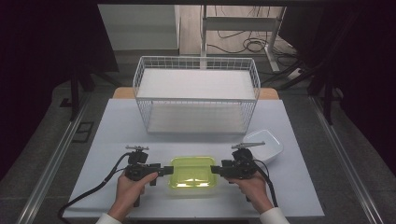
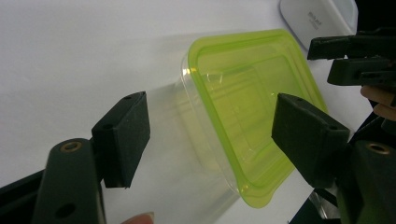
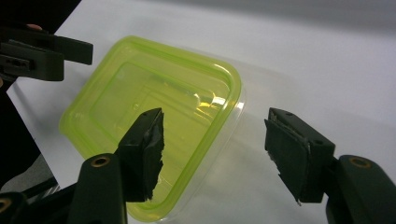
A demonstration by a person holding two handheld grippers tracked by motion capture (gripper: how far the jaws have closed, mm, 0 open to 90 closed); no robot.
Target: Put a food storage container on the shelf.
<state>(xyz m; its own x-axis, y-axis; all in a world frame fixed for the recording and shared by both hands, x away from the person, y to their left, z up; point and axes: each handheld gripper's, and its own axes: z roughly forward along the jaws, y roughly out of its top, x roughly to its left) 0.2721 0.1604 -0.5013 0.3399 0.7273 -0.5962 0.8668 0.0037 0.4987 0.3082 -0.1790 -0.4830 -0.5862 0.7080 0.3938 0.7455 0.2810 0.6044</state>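
Clear plastic rectangular container with a lime-green snap lid (image 1: 193, 171), resting on the white tabletop (image 1: 116, 130) near its front edge, directly between the two hand-held tools. Behind it, a white wire-mesh two-tier rack (image 1: 196, 93); to the right, a white rectangular dish (image 1: 265, 144), close to the right hand.

Likely trouble from here: thin, flexible walls and a slick lid, so a squeeze landing unevenly could tip the box or push it sideways across the smooth tabletop. One side closing ahead of the other would probably spin it. Pads catching on the lid rim alone, rather than rim and wall together, might pop the lid loose or slip off on lifting. Little room on the right, so a slide that way could knock the white dish.

Left gripper (image 1: 164, 170): fingers (image 2: 122, 139) apart, fairly wide, straddling the left end of the container, the lid's edge lying between them with visible gaps on both sides; no contact evident. Right gripper (image 1: 215, 170): fingers (image 3: 144, 151) likewise spread, one above the green lid, the other beyond the clear wall, nothing pinched yet. Both poised at opposite short ends, level with the rim, holding nothing.
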